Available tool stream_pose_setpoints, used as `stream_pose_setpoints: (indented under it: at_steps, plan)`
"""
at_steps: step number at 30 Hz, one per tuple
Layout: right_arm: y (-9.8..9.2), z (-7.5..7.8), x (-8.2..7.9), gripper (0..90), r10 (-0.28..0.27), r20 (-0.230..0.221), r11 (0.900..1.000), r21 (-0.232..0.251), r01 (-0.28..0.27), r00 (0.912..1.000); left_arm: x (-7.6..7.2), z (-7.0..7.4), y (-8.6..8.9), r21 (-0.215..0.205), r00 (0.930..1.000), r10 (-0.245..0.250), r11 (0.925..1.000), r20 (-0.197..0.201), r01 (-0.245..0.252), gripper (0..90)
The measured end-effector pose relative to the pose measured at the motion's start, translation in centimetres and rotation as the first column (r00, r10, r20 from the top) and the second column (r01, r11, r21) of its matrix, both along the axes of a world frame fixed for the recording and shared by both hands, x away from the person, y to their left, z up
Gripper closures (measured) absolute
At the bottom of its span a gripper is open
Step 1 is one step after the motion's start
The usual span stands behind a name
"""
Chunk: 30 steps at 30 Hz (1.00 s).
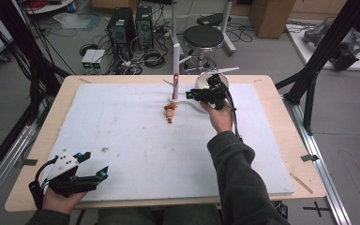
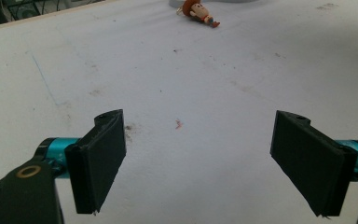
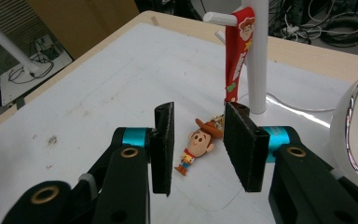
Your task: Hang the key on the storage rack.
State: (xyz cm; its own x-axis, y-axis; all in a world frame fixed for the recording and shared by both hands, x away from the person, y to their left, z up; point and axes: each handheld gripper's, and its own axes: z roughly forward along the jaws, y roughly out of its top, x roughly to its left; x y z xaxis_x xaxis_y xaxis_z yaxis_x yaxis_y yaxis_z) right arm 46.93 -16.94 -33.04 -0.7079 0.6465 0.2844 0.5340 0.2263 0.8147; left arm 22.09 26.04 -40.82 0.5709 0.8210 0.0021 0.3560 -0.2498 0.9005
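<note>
- We find the strap (image 3: pixel 237 56) hung on the stand's (image 3: pixel 257 60) peg, its cowboy figure (image 3: pixel 196 144) lying on the table (image 1: pixel 122 131).
- Right gripper (image 3: pixel 198 140): jaws apart, gripping nothing.
- Left gripper (image 2: pixel 198 158): wide apart, idle.
- Hanging appears done; withdrawal remains.

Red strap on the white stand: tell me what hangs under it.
Under the red strap a cowboy figure lies on the white board. The link between them is hidden by the right gripper.
</note>
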Motion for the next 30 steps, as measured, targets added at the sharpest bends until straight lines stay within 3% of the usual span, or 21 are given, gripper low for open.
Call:
stream_pose_setpoints:
  at_steps: [19,30]
  plan:
    - [-1.1,-0.6,-2.1,44.8,0.059,0.022,0.997,0.048,-0.060,0.9980,-0.1,0.0,0.1,-0.002,1.0000,0.003,1.0000,-0.004,-0.003,18.6]
    - [-1.4,-0.8,-3.3,37.3,0.079,0.040,0.996,0.027,-0.080,0.9961,-0.2,0.1,0.0,-0.001,1.0000,0.001,1.0000,-0.002,-0.001,18.6]
